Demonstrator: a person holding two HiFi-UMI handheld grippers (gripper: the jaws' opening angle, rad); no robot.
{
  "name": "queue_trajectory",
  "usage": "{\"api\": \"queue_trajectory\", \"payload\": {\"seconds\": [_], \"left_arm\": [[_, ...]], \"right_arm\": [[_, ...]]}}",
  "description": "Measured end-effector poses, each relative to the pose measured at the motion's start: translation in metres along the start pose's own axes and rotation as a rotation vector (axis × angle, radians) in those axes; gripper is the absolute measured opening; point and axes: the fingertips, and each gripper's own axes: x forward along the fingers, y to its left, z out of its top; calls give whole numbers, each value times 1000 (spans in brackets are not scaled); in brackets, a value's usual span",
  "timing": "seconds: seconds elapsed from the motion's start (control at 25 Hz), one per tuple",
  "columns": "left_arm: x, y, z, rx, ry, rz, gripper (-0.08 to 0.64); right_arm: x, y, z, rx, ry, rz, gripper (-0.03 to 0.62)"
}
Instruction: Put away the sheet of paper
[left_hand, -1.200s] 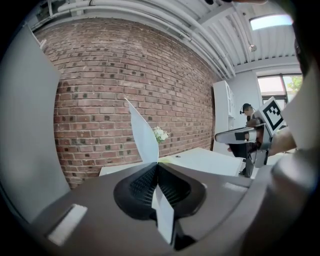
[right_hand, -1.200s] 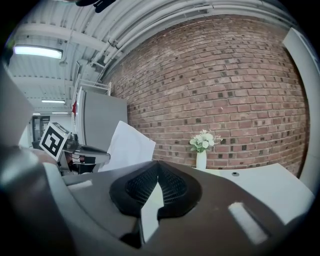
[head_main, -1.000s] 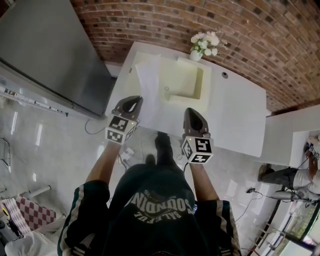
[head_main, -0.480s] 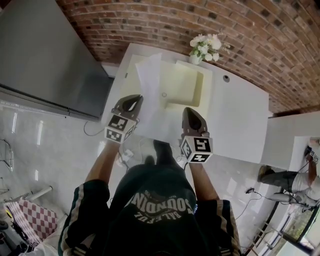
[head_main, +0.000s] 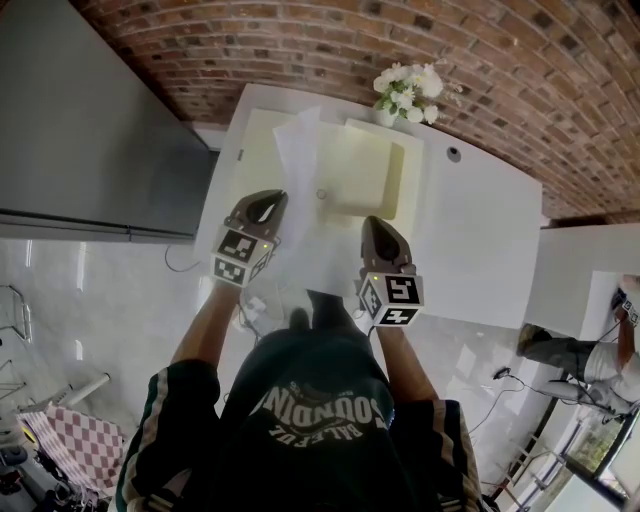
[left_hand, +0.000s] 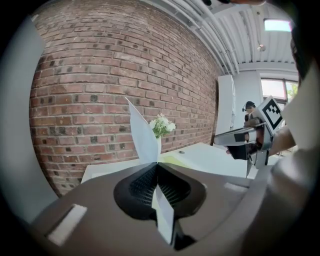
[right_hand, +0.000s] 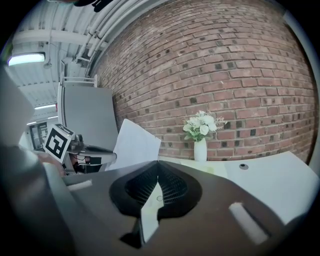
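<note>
Holding sheet of paper (head_main: 298, 165) between both | left tongs (head_main: 268, 197) clenched on it | right tongs (head_main: 376, 223) clenched on it

We have open room over the right half of the bench (head_main: 480, 230); the cream tray (head_main: 365, 175) fills its left half, and the vase of flowers (head_main: 405, 92) stands at the back by the brick wall (head_main: 300, 45). The grey cabinet (head_main: 90, 130) closes the left side, and the sheet of paper (head_main: 298, 160), pinched by the left tool (head_main: 264, 200) and the right tool (head_main: 380, 225), spans between them.
</note>
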Motion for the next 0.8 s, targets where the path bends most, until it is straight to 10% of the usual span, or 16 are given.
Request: {"api": "queue_trajectory", "payload": {"seconds": [0.8], "left_arm": [[76,22,-46,-69,139,-46,11]], "right_arm": [[28,-39,-25,57,94,-18,2]]}}
